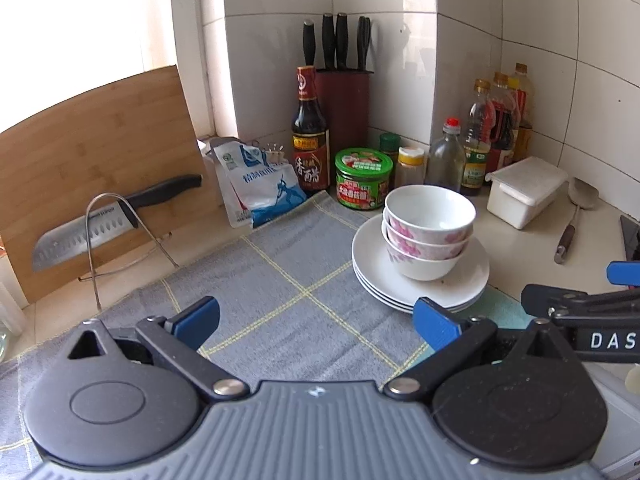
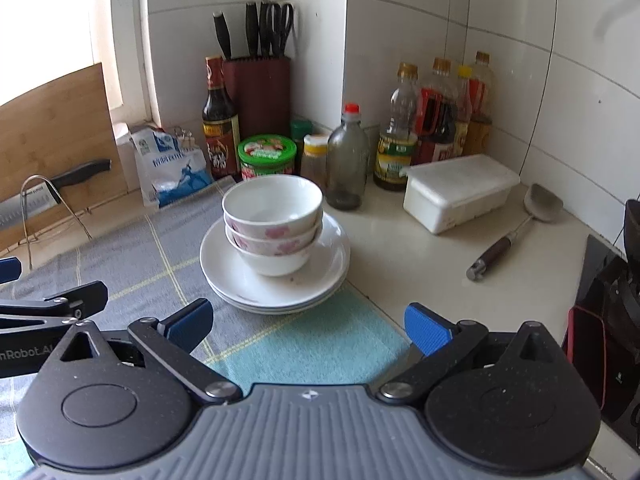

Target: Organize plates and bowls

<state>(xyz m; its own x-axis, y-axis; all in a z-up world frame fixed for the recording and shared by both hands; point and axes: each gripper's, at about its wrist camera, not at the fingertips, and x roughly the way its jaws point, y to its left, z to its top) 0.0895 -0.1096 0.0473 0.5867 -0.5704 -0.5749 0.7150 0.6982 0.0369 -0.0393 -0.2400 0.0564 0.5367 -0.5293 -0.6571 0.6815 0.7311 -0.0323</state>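
Three nested white bowls with pink flowers (image 1: pixel 428 236) (image 2: pixel 274 224) stand on a stack of white plates (image 1: pixel 376 276) (image 2: pixel 328 276) on the grey checked cloth (image 1: pixel 280 280) (image 2: pixel 132 276). My left gripper (image 1: pixel 316 320) is open and empty, above the cloth, to the left of and nearer than the stack. My right gripper (image 2: pixel 308 326) is open and empty, just in front of the plates. Each gripper's side shows at the edge of the other's view.
Behind the stack stand a vinegar bottle (image 1: pixel 310 136), a green jar (image 1: pixel 362 180), oil bottles (image 2: pixel 436 120), a knife block (image 1: pixel 340 108) and a white lidded box (image 2: pixel 460 196). A ladle (image 2: pixel 516 228) lies right. A cleaver on a rack (image 1: pixel 92 232) and a cutting board (image 1: pixel 88 152) stand left.
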